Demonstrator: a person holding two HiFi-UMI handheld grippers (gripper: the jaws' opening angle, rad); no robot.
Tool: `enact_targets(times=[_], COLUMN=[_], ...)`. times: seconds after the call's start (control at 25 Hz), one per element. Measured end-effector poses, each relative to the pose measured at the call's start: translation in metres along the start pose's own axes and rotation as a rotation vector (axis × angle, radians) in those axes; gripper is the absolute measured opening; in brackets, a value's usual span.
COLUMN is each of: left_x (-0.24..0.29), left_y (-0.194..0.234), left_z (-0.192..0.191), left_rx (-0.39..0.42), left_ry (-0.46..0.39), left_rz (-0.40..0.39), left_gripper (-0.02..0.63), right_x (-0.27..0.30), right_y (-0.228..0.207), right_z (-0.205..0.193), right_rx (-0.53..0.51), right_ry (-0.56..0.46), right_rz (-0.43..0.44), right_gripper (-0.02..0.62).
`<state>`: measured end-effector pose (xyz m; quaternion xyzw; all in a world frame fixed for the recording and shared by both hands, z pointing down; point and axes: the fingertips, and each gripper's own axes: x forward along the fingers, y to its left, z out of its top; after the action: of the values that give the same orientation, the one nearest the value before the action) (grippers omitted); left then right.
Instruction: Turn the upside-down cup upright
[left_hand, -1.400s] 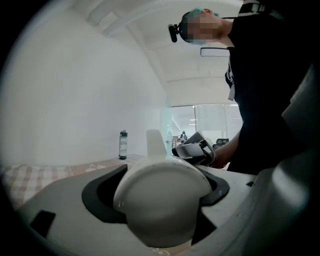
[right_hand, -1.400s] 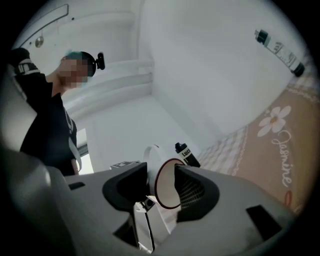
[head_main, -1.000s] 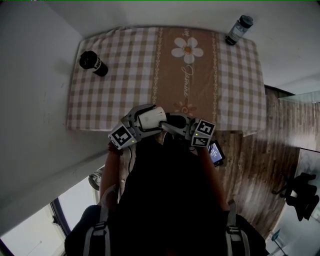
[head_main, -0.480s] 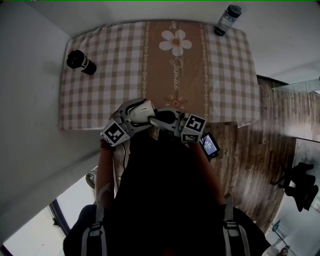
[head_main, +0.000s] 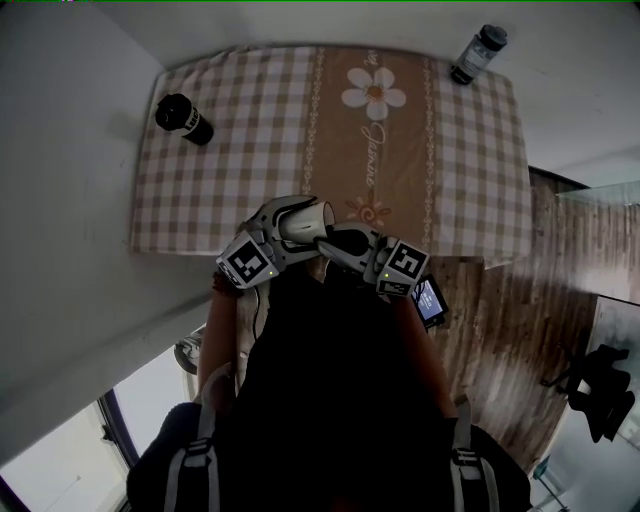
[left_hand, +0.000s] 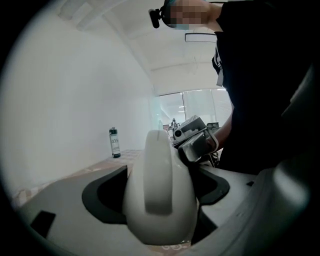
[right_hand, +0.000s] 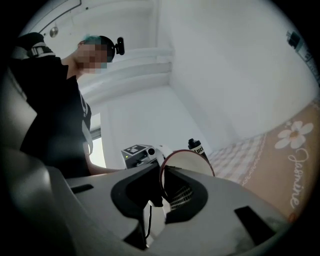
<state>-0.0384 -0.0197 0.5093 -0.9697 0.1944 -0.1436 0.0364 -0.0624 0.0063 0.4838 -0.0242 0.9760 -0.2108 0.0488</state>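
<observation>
- Clamping the white cup round its body with the left gripper, both dark jaw pads pressing on the cup's sides.
- Showing the cup's handle face-on to the camera in the left gripper view, filling the gap between the jaws of the left gripper.
- Pinching the cup's rim with the right gripper, the jaws having just been closing, now drawn nearly together with the thin wall of the cup between them.
- Holding the cup on its side, neither upside down nor upright, its mouth turning toward the right gripper.
- Keeping the cup off the table, between the two grippers, close in front of the person's chest and over the near edge of the checked tablecloth as seen from the head view.
- Pointing the two grippers toward each other, meeting at the cup.
- Standing well away on the cloth: a black bottle near the far left corner, and a grey-capped bottle at the far right corner.
- Catching the grey-capped bottle in the left gripper view, and the black bottle just behind the cup's rim in the right gripper view.
</observation>
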Motion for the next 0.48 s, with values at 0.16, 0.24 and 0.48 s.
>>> enact_targets(times=[0.16, 0.24, 0.48], left_x=[0.0, -0.003, -0.034], left_y=[-0.003, -0.001, 0.019], left_z=[-0.004, -0.005, 0.011], left_rx=[-0.005, -0.04, -0.021], left_ry=[0.023, 0.009, -0.016], left_rz=[-0.016, -0.016, 0.065], left_gripper=[0.397, 0.396, 0.287], right_x=[0.002, 0.0, -0.015], right_y=[0.001, -0.001, -0.018], right_z=[-0.003, -0.005, -0.001], right_rx=[-0.016, -0.014, -0.018], right_ry=[0.016, 0.017, -0.005], right_rz=[0.003, 0.001, -0.073], right_gripper=[0.04, 0.04, 0.04])
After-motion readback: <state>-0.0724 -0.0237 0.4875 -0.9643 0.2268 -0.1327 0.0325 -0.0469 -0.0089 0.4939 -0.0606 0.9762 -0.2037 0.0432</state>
